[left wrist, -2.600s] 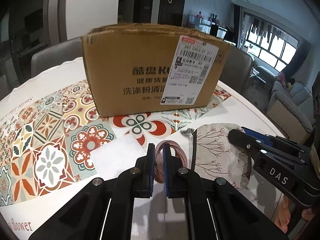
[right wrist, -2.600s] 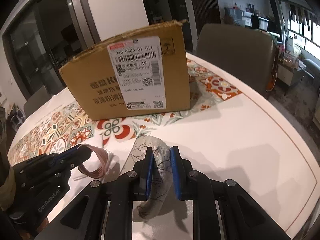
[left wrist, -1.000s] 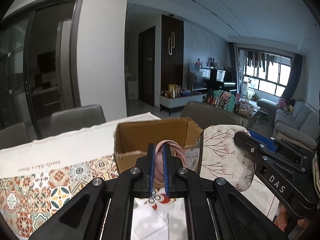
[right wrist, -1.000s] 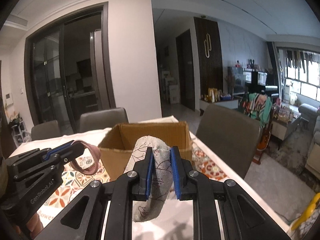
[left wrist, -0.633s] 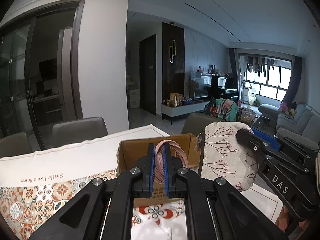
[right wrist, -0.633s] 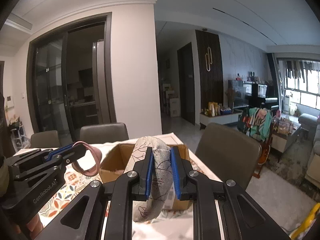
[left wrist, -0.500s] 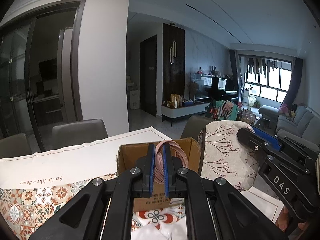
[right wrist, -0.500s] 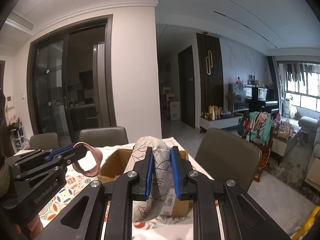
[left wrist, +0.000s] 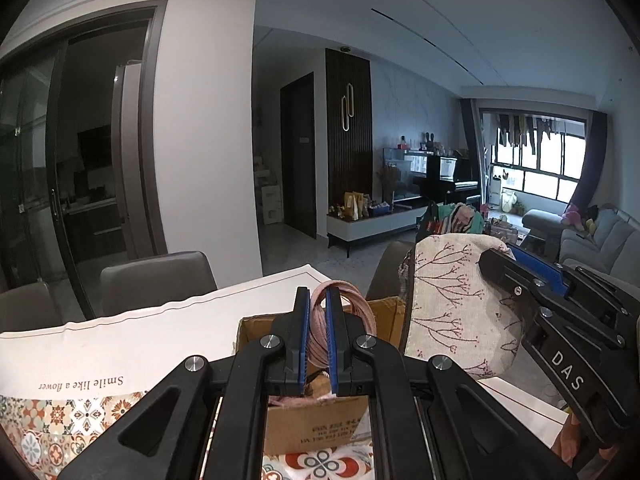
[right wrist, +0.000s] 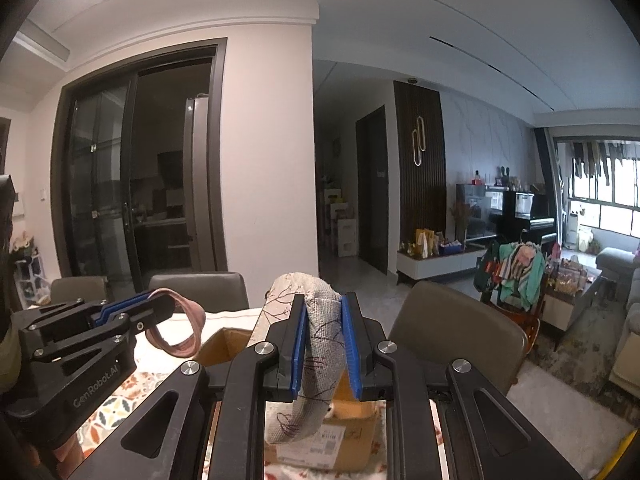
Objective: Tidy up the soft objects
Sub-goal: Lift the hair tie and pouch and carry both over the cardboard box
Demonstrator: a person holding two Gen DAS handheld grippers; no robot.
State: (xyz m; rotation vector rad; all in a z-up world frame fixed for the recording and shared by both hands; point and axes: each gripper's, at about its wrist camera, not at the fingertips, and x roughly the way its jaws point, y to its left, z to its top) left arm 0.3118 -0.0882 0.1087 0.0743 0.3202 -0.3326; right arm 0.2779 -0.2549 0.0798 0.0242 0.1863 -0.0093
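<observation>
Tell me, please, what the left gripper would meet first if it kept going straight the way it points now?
Probably nothing on the table: the left gripper, shut on the pink band, points level over the open cardboard box, toward the far room. Depth is unclear.

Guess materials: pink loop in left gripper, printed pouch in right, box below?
Pink loop: looks like soft elastic fabric, matte, folds flat.
Printed pouch: woven cotton or linen, visible weave, branch print.
Box: brown corrugated cardboard, raw flap edges.
</observation>
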